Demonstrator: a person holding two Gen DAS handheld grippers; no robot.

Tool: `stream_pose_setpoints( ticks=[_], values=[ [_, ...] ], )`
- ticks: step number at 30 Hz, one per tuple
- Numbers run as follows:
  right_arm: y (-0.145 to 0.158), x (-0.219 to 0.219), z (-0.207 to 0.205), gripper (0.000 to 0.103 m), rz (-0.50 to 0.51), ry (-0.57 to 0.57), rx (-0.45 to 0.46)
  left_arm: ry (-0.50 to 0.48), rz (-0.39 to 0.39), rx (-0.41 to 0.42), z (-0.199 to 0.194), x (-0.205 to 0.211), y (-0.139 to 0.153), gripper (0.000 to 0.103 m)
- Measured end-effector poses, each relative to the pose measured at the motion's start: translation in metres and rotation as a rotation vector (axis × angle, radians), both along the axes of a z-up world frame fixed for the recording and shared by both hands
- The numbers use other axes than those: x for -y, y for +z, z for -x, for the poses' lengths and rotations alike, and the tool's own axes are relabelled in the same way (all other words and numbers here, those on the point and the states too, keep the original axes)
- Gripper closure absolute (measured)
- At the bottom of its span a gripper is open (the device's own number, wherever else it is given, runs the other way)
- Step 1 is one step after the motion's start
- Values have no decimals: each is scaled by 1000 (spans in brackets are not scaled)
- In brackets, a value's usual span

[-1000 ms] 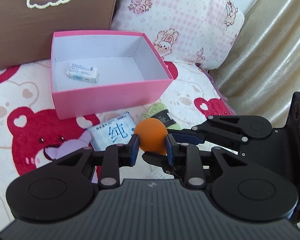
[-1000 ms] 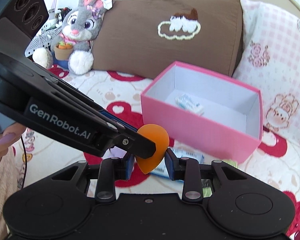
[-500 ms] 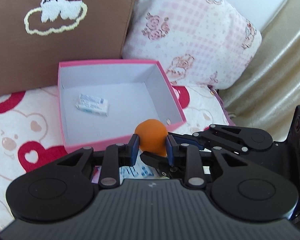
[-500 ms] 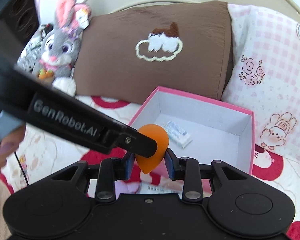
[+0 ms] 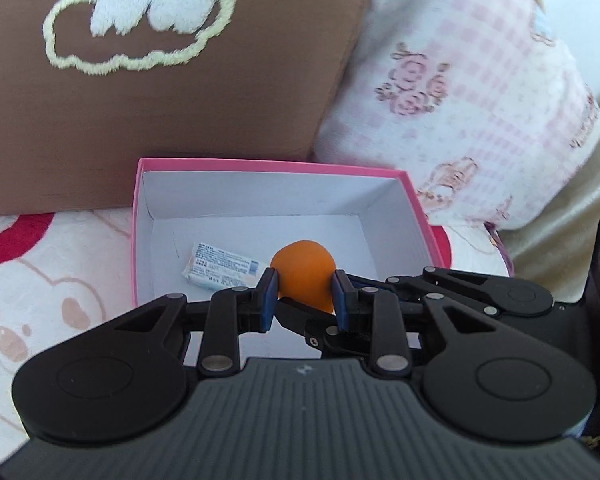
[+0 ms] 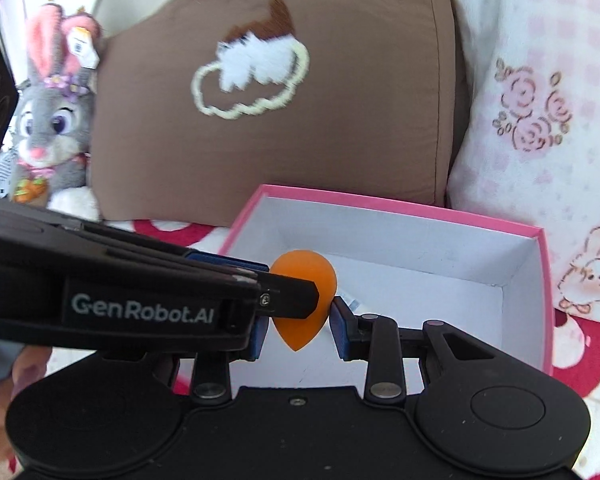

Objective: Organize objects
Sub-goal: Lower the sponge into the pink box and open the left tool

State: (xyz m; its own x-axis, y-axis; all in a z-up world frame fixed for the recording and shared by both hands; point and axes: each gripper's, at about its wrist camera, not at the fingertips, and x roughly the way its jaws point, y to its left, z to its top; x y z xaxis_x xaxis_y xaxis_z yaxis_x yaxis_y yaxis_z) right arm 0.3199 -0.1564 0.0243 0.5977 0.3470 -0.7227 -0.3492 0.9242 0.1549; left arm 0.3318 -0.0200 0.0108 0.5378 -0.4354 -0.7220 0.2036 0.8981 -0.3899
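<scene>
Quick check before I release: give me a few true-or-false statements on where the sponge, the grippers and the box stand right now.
1. The orange sponge is held above the open pink box. True.
2. The left gripper is clamped on the sponge. True.
3. The box is empty. False: a small white packet lies on its floor.
4. The sponge's pointed end faces up. False: in the right wrist view the tip points down.
5. The right gripper has its pads beside the sponge. True, though whether they press on it is unclear.
6. The box sits in front of a green pillow. False: the pillow is brown.
</scene>
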Motion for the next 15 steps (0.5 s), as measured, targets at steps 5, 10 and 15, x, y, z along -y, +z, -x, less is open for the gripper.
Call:
stream_pose_setpoints(
  ticks=[5,10,15],
  values=[
    [-19,-3,-30,65,20,6,-20,39,34,-19,-28,-5,-24,76],
    [-34,-4,-50,65,44,17,-23,77,81,-46,-51,-10,-44,76],
    [-49,-6,-70,65,63,-31,-43,136,95,-48,-66,-4,-62,76]
  ],
)
